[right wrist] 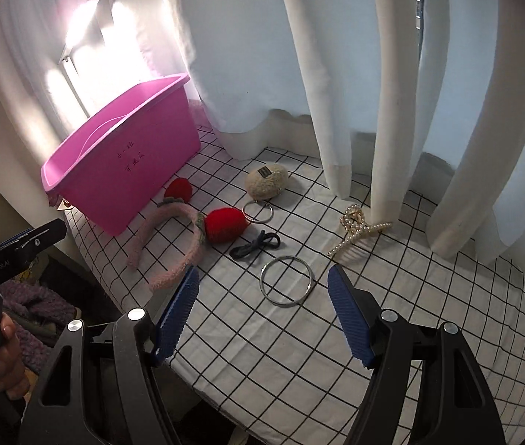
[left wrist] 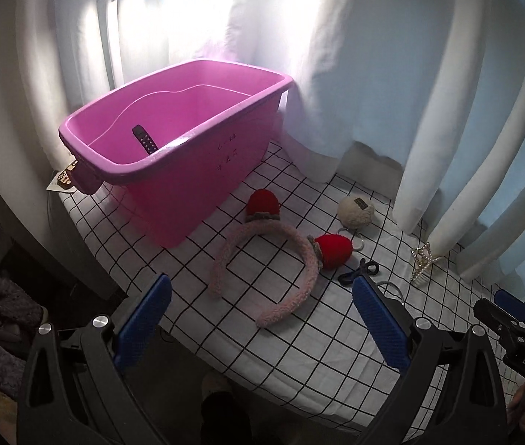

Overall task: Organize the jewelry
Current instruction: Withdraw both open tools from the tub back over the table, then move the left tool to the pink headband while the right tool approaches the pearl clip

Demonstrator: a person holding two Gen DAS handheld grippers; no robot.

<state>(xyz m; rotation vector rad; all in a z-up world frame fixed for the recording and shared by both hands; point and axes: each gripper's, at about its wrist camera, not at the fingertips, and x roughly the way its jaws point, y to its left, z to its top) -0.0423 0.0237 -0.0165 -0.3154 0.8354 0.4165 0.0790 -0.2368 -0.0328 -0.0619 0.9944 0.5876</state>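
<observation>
**Both grippers empty, closing in on the loose pieces**

Left wrist view: my left gripper has its fingers wide apart and holds nothing. The pink headband with its red pompoms lies on the checked cloth just ahead of the gap between the fingers, its open end toward me. The bin stands beyond it to the left, with one dark strap already inside. A fuzzy ball, a navy tie and a pearl clip lie to the right.

Right wrist view: my right gripper also stands open and empty. The bangle lies flat on the cloth, just ahead of the fingers and roughly centred between them. The tie sits just beyond it, the clip off to the right, the bin far left.

I judge this the approach before a pick; most pieces are not yet binned. Next I'd lower the right fingers to straddle one edge of the bangle, since a thin ring lying flat could slip out.
</observation>
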